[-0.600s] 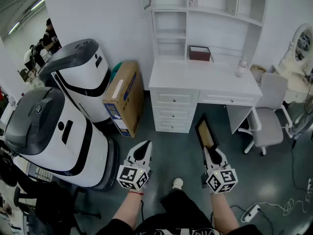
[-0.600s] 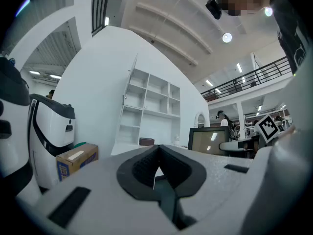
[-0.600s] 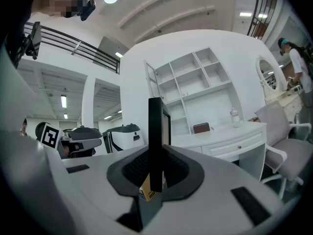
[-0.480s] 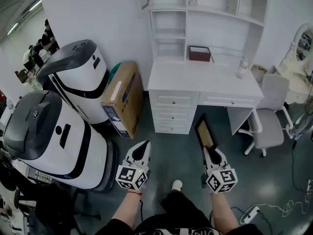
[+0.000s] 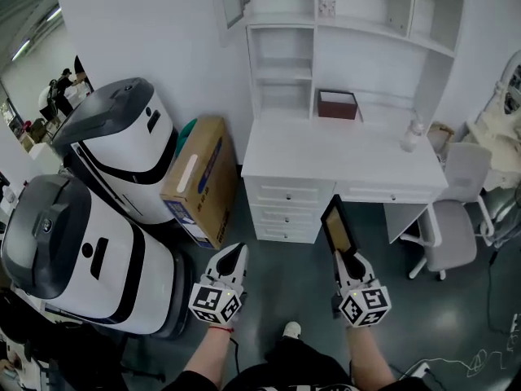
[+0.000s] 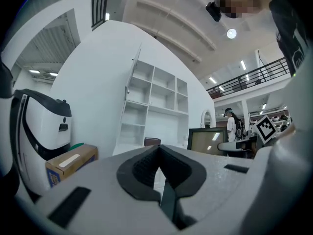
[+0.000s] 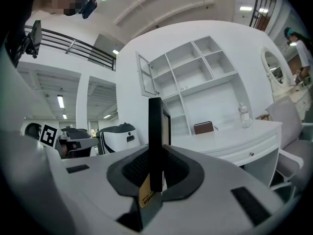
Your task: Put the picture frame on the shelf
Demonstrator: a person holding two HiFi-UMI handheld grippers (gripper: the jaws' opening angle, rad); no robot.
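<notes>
The black picture frame (image 5: 335,226) with a tan inner panel is held upright in my right gripper (image 5: 344,260), whose jaws are shut on its lower edge. In the right gripper view the frame (image 7: 155,141) shows edge-on between the pads. My left gripper (image 5: 233,254) hangs beside it to the left, shut and holding nothing. Ahead stands the white desk (image 5: 342,157) with its white shelf unit (image 5: 282,73) on top. Both grippers are over the floor in front of the desk, short of its drawers. The left gripper view also shows the frame (image 6: 208,141) at right.
A dark red box (image 5: 337,104) and a clear bottle (image 5: 413,133) stand on the desk. A cardboard box (image 5: 199,177) leans left of the desk, next to two large white machines (image 5: 98,243). A grey chair (image 5: 456,218) stands to the right. My foot (image 5: 291,330) is on the dark floor.
The desk and shelves have come closer and sit lower in the head view. Both grippers have moved forward with me; the right one still holds the frame.
</notes>
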